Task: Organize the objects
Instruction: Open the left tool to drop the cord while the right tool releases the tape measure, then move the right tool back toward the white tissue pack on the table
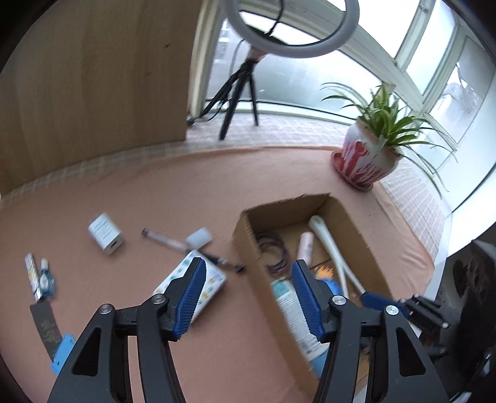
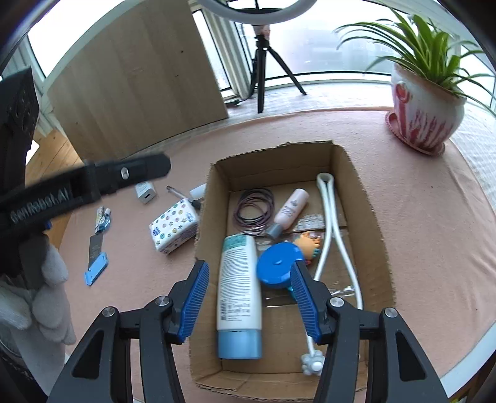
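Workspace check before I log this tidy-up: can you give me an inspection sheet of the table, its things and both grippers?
Surface: pink cloth over the table, flat.
Job's things: open cardboard box holds a white tube, blue round case, pink bottle, hair ties and a white looped wand. Outside it, to its left: patterned tissue pack, white charger, pen, blue clip.
Clutter: small tubes near the left edge.
Grippers: left gripper open, empty; right gripper open above the box, fingers touching nothing.
Cables: one from the ring light.
Surroundings: potted plant, tripod, wooden panel, windows.
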